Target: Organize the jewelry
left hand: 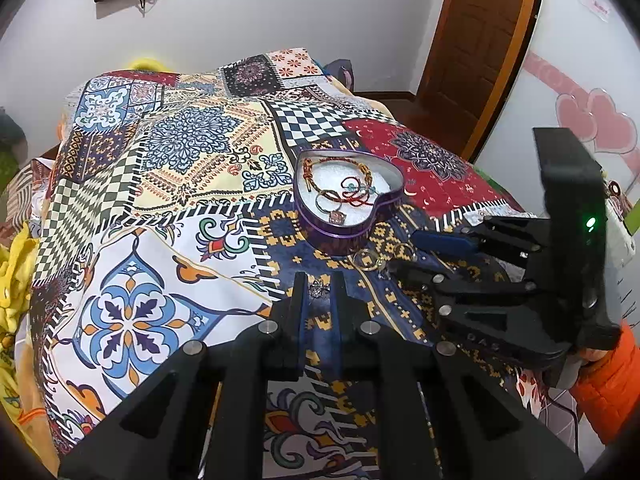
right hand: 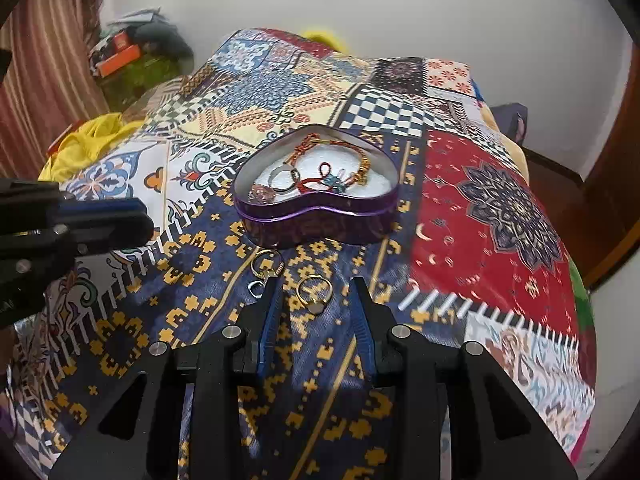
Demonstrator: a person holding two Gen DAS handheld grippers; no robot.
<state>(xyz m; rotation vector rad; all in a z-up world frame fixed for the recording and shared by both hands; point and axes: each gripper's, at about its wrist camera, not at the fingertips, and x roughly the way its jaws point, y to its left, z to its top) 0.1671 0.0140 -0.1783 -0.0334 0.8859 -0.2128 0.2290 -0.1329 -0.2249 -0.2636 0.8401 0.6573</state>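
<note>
A purple heart-shaped tin (left hand: 320,232) (right hand: 280,222) sits on the patterned cloth and holds bracelets, a red cord and rings on white padding. My left gripper (left hand: 319,286) is open, with a small silvery piece of jewelry (left hand: 318,288) lying between its fingertips. My right gripper (right hand: 316,290) is open around a gold ring (right hand: 315,294) on the cloth. More gold rings (right hand: 267,264) (left hand: 370,260) lie just in front of the tin. The right gripper shows in the left wrist view (left hand: 404,256), and the left gripper shows at the left edge of the right wrist view (right hand: 120,220).
The patchwork cloth (left hand: 160,200) covers a raised surface that drops off at the sides. Yellow fabric (right hand: 88,140) lies at the left. A wooden door (left hand: 476,40) and a white wall with pink hearts (left hand: 592,120) stand at the right.
</note>
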